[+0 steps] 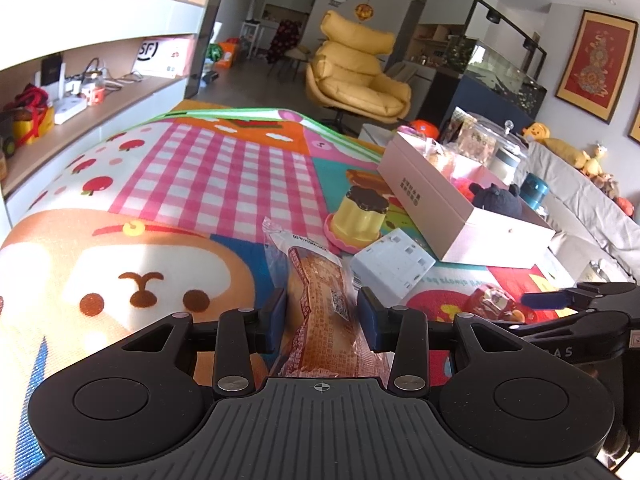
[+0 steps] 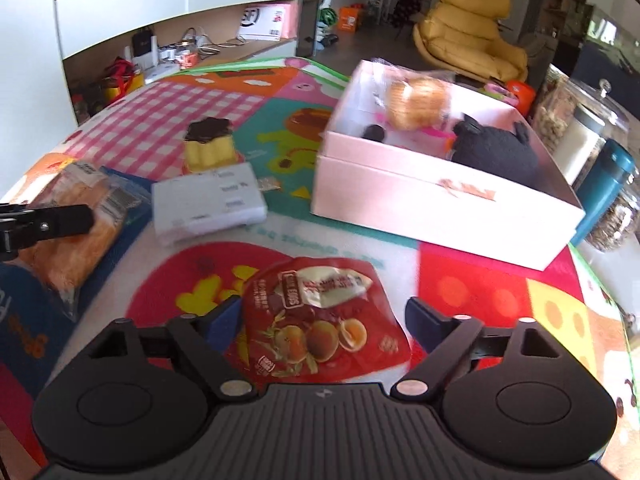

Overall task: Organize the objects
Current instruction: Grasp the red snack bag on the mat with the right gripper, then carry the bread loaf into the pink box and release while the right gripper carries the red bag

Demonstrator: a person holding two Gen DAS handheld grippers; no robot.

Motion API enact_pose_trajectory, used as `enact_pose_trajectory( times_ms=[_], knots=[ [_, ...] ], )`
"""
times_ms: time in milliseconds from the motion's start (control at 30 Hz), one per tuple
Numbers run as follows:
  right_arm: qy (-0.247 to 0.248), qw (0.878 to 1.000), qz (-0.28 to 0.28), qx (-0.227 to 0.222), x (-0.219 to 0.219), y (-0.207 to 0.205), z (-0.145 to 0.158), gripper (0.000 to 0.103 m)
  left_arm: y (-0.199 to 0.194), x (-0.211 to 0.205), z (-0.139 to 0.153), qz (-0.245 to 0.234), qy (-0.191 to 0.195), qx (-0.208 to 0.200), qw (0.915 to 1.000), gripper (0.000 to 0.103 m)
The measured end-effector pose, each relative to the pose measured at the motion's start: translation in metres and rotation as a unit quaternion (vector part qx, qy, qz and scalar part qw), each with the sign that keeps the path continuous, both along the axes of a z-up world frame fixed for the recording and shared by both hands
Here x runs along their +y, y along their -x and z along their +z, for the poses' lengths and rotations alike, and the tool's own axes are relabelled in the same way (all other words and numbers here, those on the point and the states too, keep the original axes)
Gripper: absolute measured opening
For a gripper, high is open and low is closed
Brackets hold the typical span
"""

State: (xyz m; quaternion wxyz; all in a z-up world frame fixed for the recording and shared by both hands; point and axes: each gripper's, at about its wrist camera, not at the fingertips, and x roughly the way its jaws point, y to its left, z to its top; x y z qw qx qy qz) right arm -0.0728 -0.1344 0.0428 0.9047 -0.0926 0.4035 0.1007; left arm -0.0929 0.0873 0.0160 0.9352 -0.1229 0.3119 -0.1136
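My left gripper is shut on a clear-wrapped bread packet, its blue pads pressing both sides. That packet also shows at the left of the right wrist view. My right gripper is open, its fingers on either side of a red snack packet lying on the play mat. The red packet shows in the left wrist view too. A pink open box holds a wrapped bun and a black plush. A white flat box and a yellow pudding toy lie between.
The colourful play mat covers the floor. Glass jars and a teal bottle stand right of the pink box. Shelves line the left wall. A yellow armchair stands far back, a grey sofa on the right.
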Motion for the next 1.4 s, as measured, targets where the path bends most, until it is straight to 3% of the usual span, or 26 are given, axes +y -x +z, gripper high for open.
enact_pose_trajectory(
  times_ms=[133, 333, 467, 567, 600, 867, 1133, 1400],
  knots=[
    [-0.046, 0.998, -0.035, 0.030, -0.018, -0.012, -0.007, 0.103, 0.000, 0.000, 0.000, 0.000, 0.001, 0.000, 1.0000, 0.043],
    [-0.081, 0.995, -0.049, 0.028, -0.016, -0.022, -0.007, 0.103, 0.000, 0.000, -0.001, 0.000, 0.001, 0.000, 1.0000, 0.043],
    [-0.060, 0.997, -0.037, 0.016, 0.000, -0.025, -0.011, 0.102, 0.000, 0.000, -0.001, 0.000, 0.002, 0.001, 1.0000, 0.043],
    [-0.052, 0.998, -0.033, 0.007, 0.006, -0.025, -0.008, 0.090, 0.000, -0.001, 0.000, 0.000, 0.002, 0.001, 1.0000, 0.043],
    [-0.053, 0.998, -0.032, 0.006, 0.006, -0.025, -0.006, 0.081, 0.000, -0.001, 0.000, 0.000, 0.001, 0.001, 1.0000, 0.043],
    [-0.061, 0.998, -0.007, -0.004, 0.000, -0.002, 0.007, 0.080, 0.000, -0.003, 0.000, 0.009, 0.003, 0.006, 0.9999, 0.043],
    [-0.047, 0.997, -0.003, -0.065, -0.016, 0.030, 0.030, 0.079, -0.001, -0.005, 0.008, 0.015, 0.005, 0.017, 0.9997, 0.040],
    [-0.076, 0.991, 0.003, -0.114, -0.049, 0.058, 0.042, 0.068, -0.004, -0.018, 0.054, 0.007, -0.012, -0.022, 0.9997, 0.038]
  ],
)
